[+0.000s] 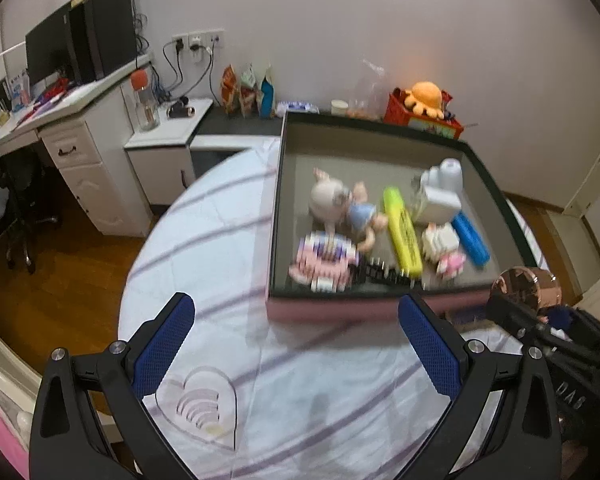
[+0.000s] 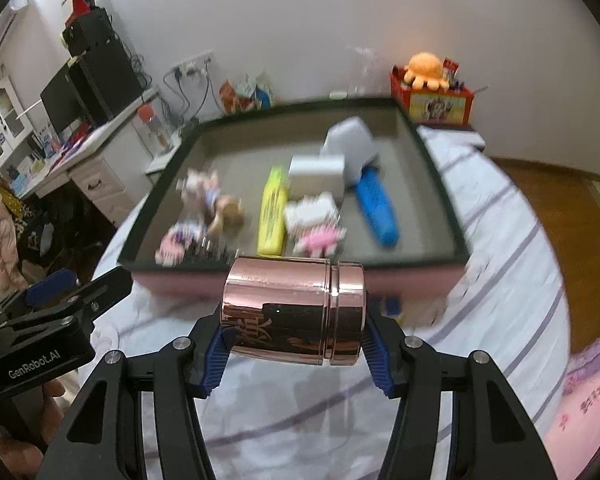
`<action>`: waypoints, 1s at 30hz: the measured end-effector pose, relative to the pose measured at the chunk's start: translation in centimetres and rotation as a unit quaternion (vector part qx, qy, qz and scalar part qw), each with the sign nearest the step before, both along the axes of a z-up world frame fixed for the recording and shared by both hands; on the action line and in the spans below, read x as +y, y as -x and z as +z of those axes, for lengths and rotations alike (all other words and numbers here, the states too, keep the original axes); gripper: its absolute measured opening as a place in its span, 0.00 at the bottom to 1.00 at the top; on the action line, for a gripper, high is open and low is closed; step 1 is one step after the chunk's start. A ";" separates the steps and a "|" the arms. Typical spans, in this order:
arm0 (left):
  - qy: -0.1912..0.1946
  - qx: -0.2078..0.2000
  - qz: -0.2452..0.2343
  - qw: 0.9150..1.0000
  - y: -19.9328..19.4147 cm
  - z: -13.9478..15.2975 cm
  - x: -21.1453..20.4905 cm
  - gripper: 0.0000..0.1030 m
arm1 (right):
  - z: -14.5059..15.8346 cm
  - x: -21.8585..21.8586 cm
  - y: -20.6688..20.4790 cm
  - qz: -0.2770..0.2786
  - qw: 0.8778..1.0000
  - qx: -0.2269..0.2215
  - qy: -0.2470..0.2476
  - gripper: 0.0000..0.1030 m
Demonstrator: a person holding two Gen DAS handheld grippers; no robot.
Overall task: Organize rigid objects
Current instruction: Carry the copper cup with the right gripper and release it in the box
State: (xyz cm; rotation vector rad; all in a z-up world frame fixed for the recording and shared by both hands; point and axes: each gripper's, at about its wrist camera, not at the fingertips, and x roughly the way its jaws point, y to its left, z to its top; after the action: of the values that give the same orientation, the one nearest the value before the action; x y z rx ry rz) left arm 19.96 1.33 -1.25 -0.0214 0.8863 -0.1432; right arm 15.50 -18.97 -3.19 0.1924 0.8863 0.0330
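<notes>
1. The right tool (image 2: 294, 354) gripped a rose-gold canister (image 2: 294, 312) lying sideways between its blue pads (image 2: 376, 350), lid end to the right, one pad on each end.
2. The canister hung above the striped cloth (image 2: 500, 280) of the round counter, just in front of the near wall of the tray (image 2: 420, 280) (not touching it, as far as I could tell).
3. The left tool (image 1: 296, 344) stood wide open with nothing between its fingers, over bare cloth before the tray's near left corner.
4. Inside the tray lay a yellow case (image 2: 273, 212), a blue case (image 2: 378, 208), a white box (image 2: 316, 180) and some small figurines (image 2: 216, 200), all blurred; the far part of its grey floor was free.
5. The canister was a smooth metal cylinder, shiny and reflecting; the tool pads were ribbed; the tray had dark rims and a pink outer wall.
</notes>
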 end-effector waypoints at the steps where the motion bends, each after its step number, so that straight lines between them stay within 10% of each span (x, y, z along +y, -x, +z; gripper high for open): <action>1: -0.001 -0.004 0.001 1.000 -0.3 0.2 -0.1 1.00 | 0.3 -0.1 -0.6 0.000 1.000 -0.004 0.002 0.57; 14: -0.003 -0.016 0.026 1.000 -7.1 0.7 0.0 1.00 | 0.9 -0.9 -9.8 0.026 0.999 0.001 0.031 0.57; 27: -0.004 0.008 0.005 1.000 -7.7 -1.6 -1.6 1.00 | -3.7 -2.9 -8.8 0.012 0.998 0.054 0.030 0.55; 30: -0.004 0.006 0.004 1.000 -7.1 -1.3 -1.7 1.00 | -3.4 -2.7 -8.5 0.018 0.998 0.047 0.025 0.69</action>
State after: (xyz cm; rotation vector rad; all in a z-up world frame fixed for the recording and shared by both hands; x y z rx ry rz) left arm 27.02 -0.35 -2.58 -0.0183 0.8979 -0.1317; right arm 23.99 -21.68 -6.55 0.1317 0.9842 0.0360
